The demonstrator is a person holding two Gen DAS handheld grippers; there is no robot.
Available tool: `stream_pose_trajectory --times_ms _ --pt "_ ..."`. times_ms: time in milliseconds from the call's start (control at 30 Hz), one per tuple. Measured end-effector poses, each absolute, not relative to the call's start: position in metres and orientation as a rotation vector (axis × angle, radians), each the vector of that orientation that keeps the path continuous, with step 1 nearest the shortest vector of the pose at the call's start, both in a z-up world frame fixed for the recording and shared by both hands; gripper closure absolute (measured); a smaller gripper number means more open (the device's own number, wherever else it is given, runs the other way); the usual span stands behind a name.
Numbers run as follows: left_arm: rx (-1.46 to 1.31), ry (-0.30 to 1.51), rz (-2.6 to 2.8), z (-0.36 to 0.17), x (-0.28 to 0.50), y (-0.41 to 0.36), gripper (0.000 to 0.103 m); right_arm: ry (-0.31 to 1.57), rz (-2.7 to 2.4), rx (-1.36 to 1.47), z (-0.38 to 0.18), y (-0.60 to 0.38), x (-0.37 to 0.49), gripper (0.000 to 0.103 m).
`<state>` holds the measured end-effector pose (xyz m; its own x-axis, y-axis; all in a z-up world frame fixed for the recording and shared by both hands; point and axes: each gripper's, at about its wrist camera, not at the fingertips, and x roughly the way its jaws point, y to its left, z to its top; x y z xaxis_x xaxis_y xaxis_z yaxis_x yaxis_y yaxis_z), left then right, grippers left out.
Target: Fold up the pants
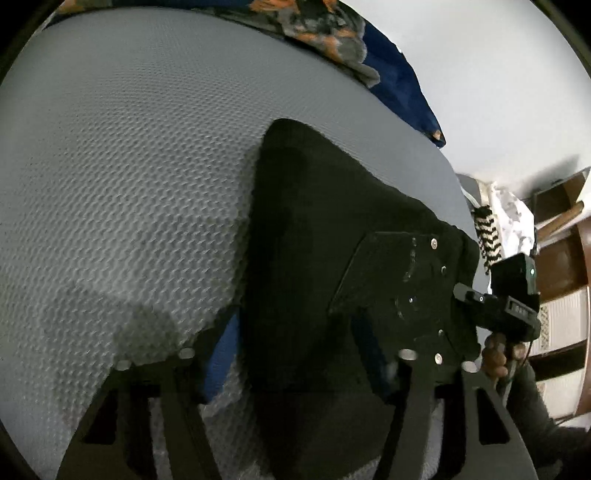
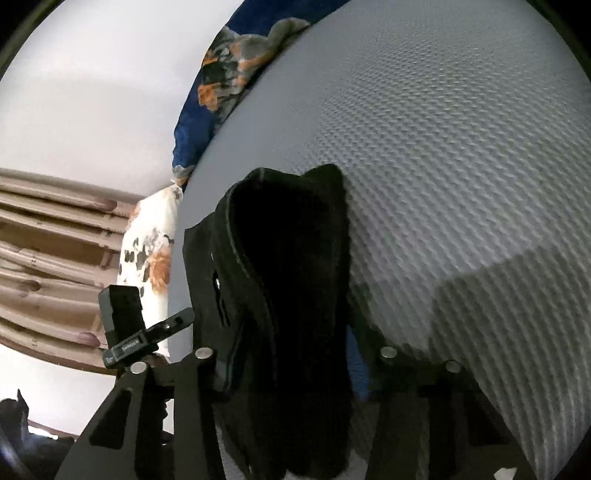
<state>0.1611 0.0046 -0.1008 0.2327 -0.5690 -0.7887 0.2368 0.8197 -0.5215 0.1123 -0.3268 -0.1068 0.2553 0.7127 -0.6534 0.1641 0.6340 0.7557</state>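
The black pants [image 1: 317, 229] hang in a bunched fold over the grey textured mattress [image 1: 122, 177]. My left gripper [image 1: 295, 354] is closed on the near edge of the fabric, which fills the gap between its fingers. My right gripper [image 2: 291, 354] is closed on the same pants [image 2: 288, 236], which drape down between its fingers. The right gripper's body also shows in the left wrist view [image 1: 406, 288], close to the right, pressed against the cloth. The left gripper's handle shows in the right wrist view [image 2: 125, 325]. The fingertips are hidden by the fabric.
A blue, orange and grey patterned blanket [image 1: 332, 33] lies along the mattress's far edge, also in the right wrist view [image 2: 229, 74]. A white floral pillow [image 2: 151, 254] sits beside the mattress [image 2: 461, 155]. Wooden furniture [image 1: 565, 258] stands at the right. White wall behind.
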Motion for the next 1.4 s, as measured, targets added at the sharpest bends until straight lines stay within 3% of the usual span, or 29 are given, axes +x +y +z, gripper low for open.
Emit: stream_pose_trajectory --times_ms 33,100,233,400,667,1000,1067,1133,1233,1400 --pt "-0.299 1.208 -0.560 -0.101 0.164 0.000 0.058 1.290 0.438 0.848 -0.108 -0.325 0.115 0.071" --pt "-0.253 1.172 -0.533 -0.099 0.163 -0.010 0.064 1.284 0.430 0.852 -0.107 -0.322 0.117 0.077" --pt "-0.266 1.135 -0.550 -0.085 0.163 -0.010 0.087 1.245 0.418 0.866 -0.087 -0.317 0.124 0.081" --pt "-0.251 1.072 -0.543 -0.058 0.177 -0.012 0.089 1.203 0.410 0.830 -0.059 -0.301 0.153 0.083" --pt "-0.229 1.000 -0.492 -0.029 0.239 0.003 0.089 1.173 0.435 0.769 -0.047 -0.279 0.229 0.083" --pt "-0.206 1.016 -0.417 -0.030 0.303 0.018 0.089 1.197 0.395 0.703 -0.068 -0.255 0.292 0.083" --pt "-0.212 1.042 -0.397 -0.044 0.312 0.020 0.088 1.210 0.352 0.665 -0.078 -0.253 0.295 0.078" --pt "-0.198 1.087 -0.352 -0.063 0.317 0.021 0.080 1.250 0.265 0.558 -0.088 -0.249 0.295 0.072" --pt "-0.191 1.109 -0.287 -0.083 0.317 0.023 0.060 1.254 0.212 0.466 -0.096 -0.247 0.288 0.048" --pt "-0.179 1.110 -0.245 -0.084 0.304 0.023 0.052 1.265 0.189 0.430 -0.096 -0.253 0.278 0.046"
